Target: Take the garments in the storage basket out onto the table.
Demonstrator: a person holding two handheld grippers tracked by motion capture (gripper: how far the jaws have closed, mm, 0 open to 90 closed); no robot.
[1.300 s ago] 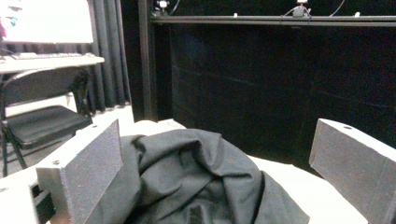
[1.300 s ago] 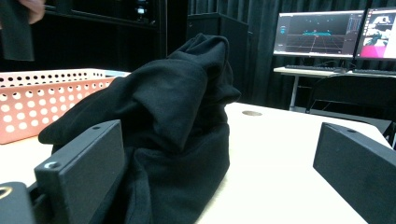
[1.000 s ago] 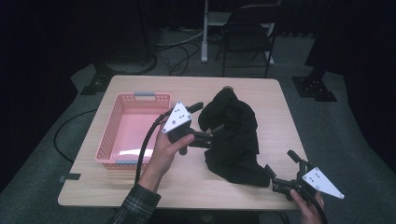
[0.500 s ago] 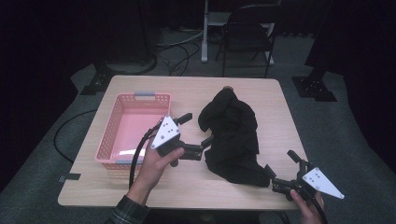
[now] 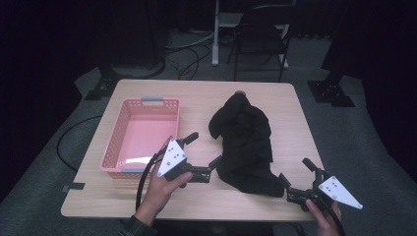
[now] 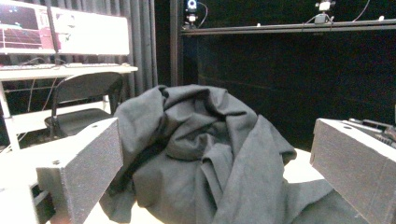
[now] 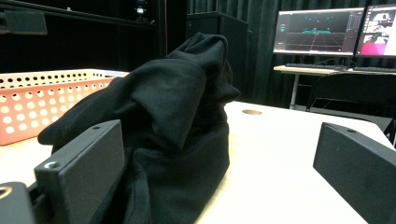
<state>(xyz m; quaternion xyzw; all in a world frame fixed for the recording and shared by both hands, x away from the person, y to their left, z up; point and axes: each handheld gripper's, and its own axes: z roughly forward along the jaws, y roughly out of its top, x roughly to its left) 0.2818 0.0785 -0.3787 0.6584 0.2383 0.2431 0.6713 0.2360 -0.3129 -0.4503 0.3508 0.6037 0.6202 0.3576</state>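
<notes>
Black garment heaped mid-table – both your grippers gape, empty.

Your left gripper [image 5: 203, 153] faces the black garment [image 5: 244, 142] just beside the pink basket [image 5: 129, 118]; your right gripper [image 5: 295, 176] waits at the table's [image 5: 196, 91] near edge.

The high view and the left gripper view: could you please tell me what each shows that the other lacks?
The high view alone shows the pink basket, the person's left hand and the right gripper, open. The left gripper view alone shows lit monitors on a desk. Both share the crumpled black garment and the open left gripper.
</notes>
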